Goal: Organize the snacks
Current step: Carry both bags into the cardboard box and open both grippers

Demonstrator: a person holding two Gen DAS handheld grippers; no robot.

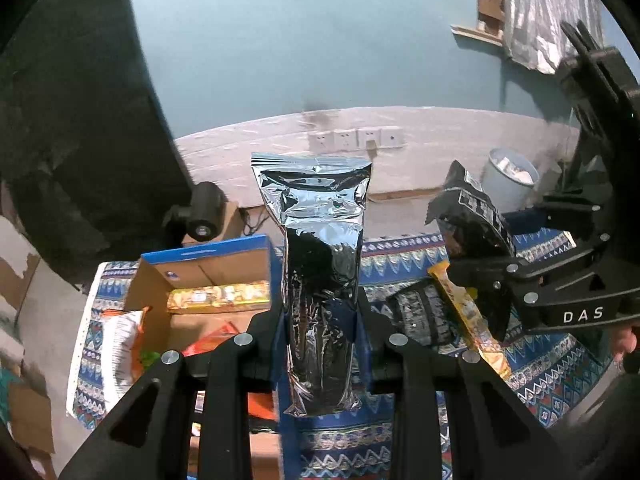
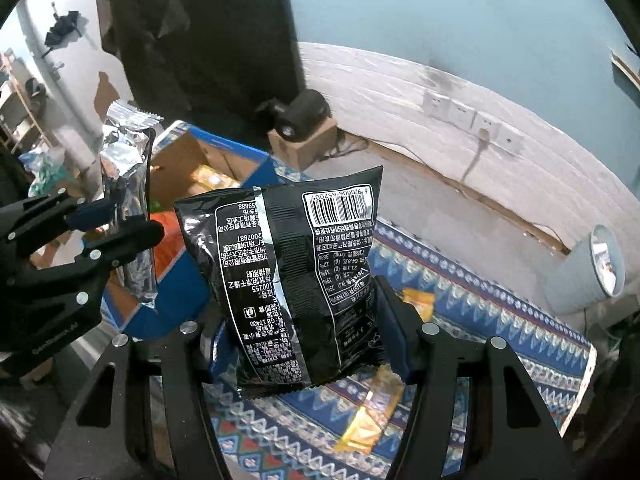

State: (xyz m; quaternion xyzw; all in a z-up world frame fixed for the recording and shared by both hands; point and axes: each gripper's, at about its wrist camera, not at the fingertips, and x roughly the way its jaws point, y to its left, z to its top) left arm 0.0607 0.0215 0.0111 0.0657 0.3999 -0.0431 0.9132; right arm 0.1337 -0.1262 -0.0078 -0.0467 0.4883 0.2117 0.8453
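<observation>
Snacks are partway sorted, by our reading. We hold a silver foil pouch point(image 1: 320, 280) upright between the fingers of our left gripper point(image 1: 320, 320), which are pinched narrow on its lower half. Our right gripper point(image 2: 304, 320) has its fingers set about half apart and closed on a black snack bag point(image 2: 296, 280), barcode side facing the camera. Both packets hang in the air above the patterned cloth point(image 1: 560, 372).

To the left stands a cardboard box point(image 1: 200, 268) with a blue rim, open at the top. It already holds a yellow packet point(image 1: 218, 296), a white and orange bag point(image 1: 120, 340) and something red-orange, so we judge part of the job done.

Still lying on the cloth are a long yellow bar point(image 1: 472, 320) and another dark packet point(image 1: 420, 316) beside it. We judge that the two packets in hand go into the box next, then those two.
</observation>
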